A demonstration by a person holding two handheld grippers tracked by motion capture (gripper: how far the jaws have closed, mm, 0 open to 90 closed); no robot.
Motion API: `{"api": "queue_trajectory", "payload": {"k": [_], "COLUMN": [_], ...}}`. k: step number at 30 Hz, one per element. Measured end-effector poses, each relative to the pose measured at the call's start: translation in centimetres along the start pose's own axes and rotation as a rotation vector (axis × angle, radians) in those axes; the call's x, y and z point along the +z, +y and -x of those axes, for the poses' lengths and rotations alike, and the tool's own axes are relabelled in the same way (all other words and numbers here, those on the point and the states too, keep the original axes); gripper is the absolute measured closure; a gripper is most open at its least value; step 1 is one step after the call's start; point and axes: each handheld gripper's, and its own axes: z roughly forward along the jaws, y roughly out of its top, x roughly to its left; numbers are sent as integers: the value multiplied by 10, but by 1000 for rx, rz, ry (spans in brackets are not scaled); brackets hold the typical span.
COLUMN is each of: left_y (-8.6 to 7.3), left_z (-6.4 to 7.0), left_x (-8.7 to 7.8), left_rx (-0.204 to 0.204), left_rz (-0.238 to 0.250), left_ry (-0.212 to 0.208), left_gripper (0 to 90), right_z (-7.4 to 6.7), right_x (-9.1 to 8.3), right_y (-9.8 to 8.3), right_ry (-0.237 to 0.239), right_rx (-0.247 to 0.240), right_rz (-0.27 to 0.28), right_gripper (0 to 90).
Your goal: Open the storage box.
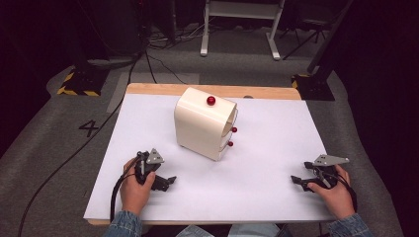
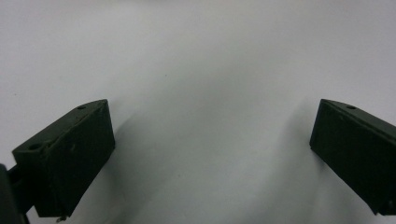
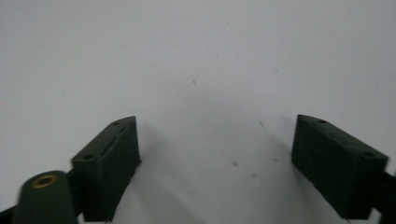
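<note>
A cream cabinet with rounded top stands at the middle back of the white table sheet. One red knob sits on its top, and two more red knobs stick out of its right face. My left gripper rests low at the front left, jaws wide apart over bare white sheet, left gripper holding nothing. At the front right my right gripper points left, also open and holding nothing, right gripper close over the sheet.
The wooden table edge shows at the back. Grey carpet surrounds the table, with black stands with yellow-black tape at back left and back right, and a white desk frame beyond. A black cable runs along the floor at left.
</note>
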Motion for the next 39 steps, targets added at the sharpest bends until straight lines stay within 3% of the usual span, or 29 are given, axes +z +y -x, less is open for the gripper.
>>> {"api": "queue_trajectory", "payload": {"k": [5, 10, 20, 25, 27, 29, 32, 39], "left_y": [0, 0, 0, 0, 0, 0, 0, 0], "left_z": [0, 0, 0, 0, 0, 0, 0, 0], "left_x": [0, 0, 0, 0, 0, 0, 0, 0], "left_rx": [0, 0, 0, 0, 0, 0, 0, 1], "left_rz": [-1, 0, 2, 1, 1, 2, 1, -1], "left_ry": [0, -2, -1, -1, -1, -1, -2, -2], "left_gripper": [0, 0, 0, 0, 0, 0, 0, 0], "right_z": [-7, -22, -39, -44, -45, -45, -45, -50], "right_x": [-6, -21, -30, -23, -18, -13, -3, 22], "right_y": [11, 35, 83, 104, 111, 119, 129, 145], "right_ry": [15, 75, 181, 213, 194, 190, 236, 271], "right_rx": [-3, -44, -104, -129, -130, -128, -140, -184], "right_rz": [29, 84, 162, 203, 218, 240, 269, 284], "right_gripper": [256, 321, 408, 391, 330, 324, 383, 483]}}
